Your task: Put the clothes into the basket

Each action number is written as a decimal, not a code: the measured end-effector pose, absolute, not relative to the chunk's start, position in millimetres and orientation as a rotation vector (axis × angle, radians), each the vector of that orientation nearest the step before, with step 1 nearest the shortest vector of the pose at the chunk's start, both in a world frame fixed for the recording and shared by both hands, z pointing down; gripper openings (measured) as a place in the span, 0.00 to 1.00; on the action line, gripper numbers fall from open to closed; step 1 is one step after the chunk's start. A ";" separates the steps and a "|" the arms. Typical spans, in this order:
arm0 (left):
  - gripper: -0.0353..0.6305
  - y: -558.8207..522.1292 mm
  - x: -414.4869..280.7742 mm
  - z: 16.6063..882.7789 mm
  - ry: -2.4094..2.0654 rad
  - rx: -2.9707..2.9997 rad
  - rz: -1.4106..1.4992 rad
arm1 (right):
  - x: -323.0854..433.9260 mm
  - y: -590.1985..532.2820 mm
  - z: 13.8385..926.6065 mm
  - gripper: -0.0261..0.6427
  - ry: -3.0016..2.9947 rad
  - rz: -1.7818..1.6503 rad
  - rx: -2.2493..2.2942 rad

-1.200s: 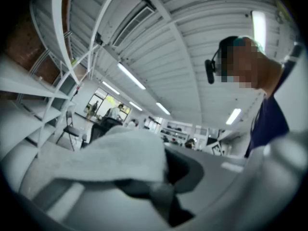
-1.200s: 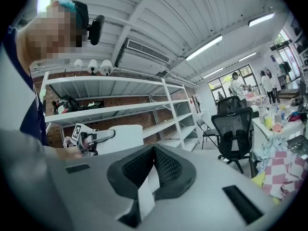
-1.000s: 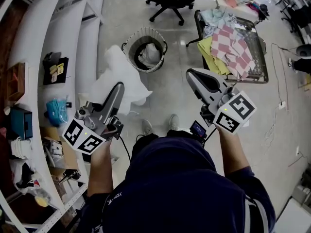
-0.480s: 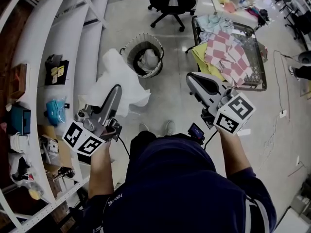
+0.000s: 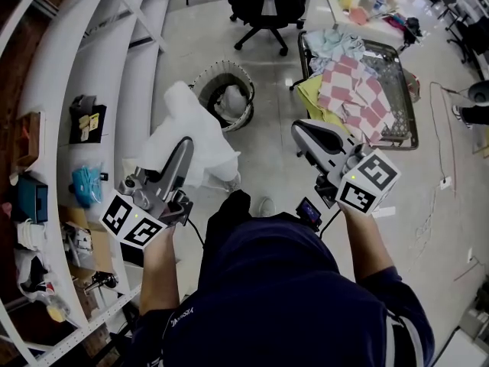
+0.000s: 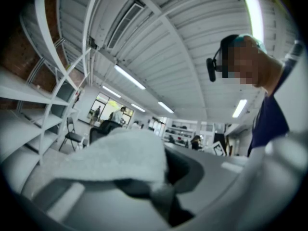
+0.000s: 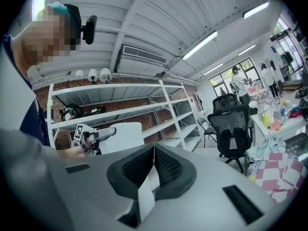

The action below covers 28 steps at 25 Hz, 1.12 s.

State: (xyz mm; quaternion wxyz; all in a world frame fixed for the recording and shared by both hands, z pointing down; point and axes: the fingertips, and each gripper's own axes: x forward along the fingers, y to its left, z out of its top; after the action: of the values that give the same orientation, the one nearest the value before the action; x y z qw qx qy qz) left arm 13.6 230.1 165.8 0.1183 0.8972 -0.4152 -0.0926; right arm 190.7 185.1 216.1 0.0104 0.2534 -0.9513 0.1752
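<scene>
Garment (image 5: 187, 132) of white cloth hangs pinched in my left gripper (image 5: 186, 147), near the round basket (image 5: 246, 113) on the floor, while my right gripper (image 5: 301, 130) has its jaws pressed together on nothing

L gripper (image 5: 186, 144) holds white cloth (image 5: 177, 117) near basket (image 5: 249, 102); R gripper (image 5: 299, 132) apart.

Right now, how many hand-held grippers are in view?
2. The left hand-held gripper is at the head view's left, shut on a white garment. The right hand-held gripper is at its right, jaws together, nearer the wire cart. None seems hidden.
</scene>
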 end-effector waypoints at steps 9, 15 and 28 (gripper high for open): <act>0.12 172.3 -4.6 176.0 -1.173 2.628 -0.292 | 175.0 136.2 226.2 0.05 -2.940 0.551 0.829; 0.12 115.7 -31.1 181.1 -1.130 2.628 -0.283 | 141.8 88.0 235.3 0.05 -2.911 0.572 0.838; 0.12 -13.0 -95.8 212.3 -0.982 2.594 -0.267 | 54.2 -19.3 263.4 0.05 -2.813 0.664 0.895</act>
State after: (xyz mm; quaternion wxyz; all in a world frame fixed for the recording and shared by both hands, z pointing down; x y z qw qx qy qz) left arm -95.8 -13.0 212.3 0.1765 0.9163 -0.3469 -0.0942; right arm 54.2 -19.3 263.4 0.0581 0.2953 -0.9281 0.2190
